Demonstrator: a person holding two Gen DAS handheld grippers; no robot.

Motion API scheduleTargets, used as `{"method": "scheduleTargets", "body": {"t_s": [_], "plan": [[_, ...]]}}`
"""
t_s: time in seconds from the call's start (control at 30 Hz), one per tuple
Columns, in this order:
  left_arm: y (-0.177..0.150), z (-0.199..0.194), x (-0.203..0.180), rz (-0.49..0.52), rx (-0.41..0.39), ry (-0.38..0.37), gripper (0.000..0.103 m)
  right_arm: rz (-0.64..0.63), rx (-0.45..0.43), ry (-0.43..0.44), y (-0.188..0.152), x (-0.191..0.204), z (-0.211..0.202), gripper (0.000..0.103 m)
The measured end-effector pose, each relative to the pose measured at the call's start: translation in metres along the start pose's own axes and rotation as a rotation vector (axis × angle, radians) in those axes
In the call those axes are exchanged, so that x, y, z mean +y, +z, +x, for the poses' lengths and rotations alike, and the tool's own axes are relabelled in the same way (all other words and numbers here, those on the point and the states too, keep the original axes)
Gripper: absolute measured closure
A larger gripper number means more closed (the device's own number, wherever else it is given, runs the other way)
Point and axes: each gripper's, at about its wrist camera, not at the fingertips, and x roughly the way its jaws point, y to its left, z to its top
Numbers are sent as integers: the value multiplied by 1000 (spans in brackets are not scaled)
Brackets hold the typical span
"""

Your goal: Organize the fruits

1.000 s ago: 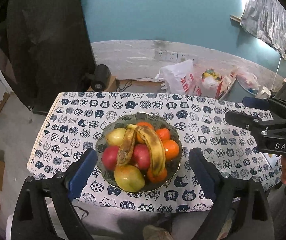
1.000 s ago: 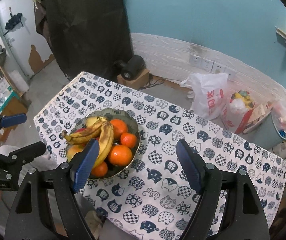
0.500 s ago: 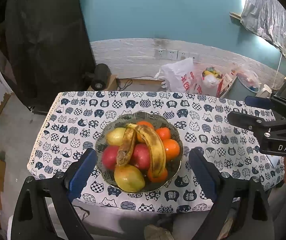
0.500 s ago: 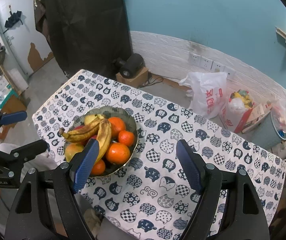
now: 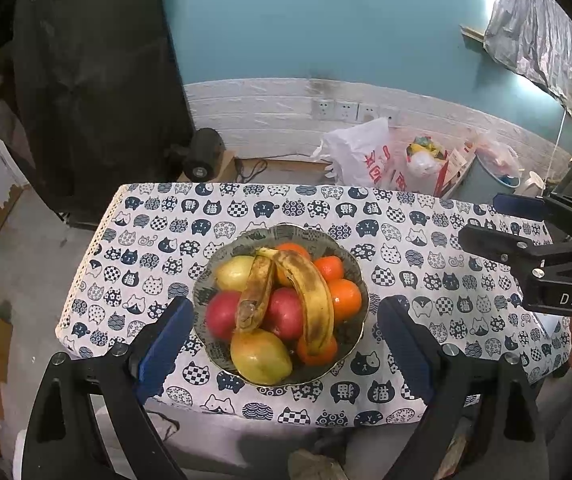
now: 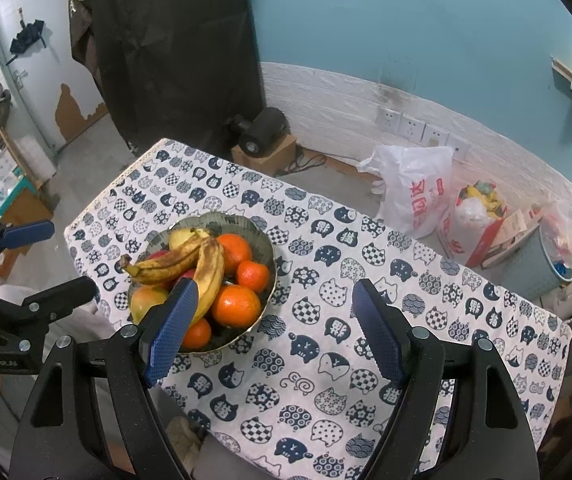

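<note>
A patterned bowl (image 5: 350,264) sits on the cat-print tablecloth (image 5: 426,256), left of centre. It holds two spotted bananas (image 5: 310,300), red apples (image 5: 221,314), several oranges (image 5: 344,294) and yellow-green fruits (image 5: 259,356). My left gripper (image 5: 281,344) is open and empty, held above the near side of the bowl. My right gripper (image 6: 273,332) is open and empty, held above the cloth just right of the bowl (image 6: 263,240). The right gripper also shows at the right in the left wrist view (image 5: 506,224), and the left gripper at the left in the right wrist view (image 6: 41,260).
The table (image 6: 406,280) stands on a grey floor by a blue and white wall. Behind it are a white plastic bag (image 5: 366,156), a box of rubbish (image 5: 430,160), a blue bin (image 6: 542,256) and a black speaker (image 5: 201,156). A black cloth (image 5: 97,80) hangs at the left.
The right gripper has drifted a little lower and toward the bowl. The left gripper has barely moved. Both stay open and the fruits have not moved.
</note>
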Motion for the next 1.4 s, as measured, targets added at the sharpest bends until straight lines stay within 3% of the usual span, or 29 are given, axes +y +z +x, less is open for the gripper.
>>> {"method": "scheduleTargets", "body": {"t_s": [1.4], "plan": [[-4,3,0,-17,27,4,9,-3,1,0,0,0,-1,24]]}}
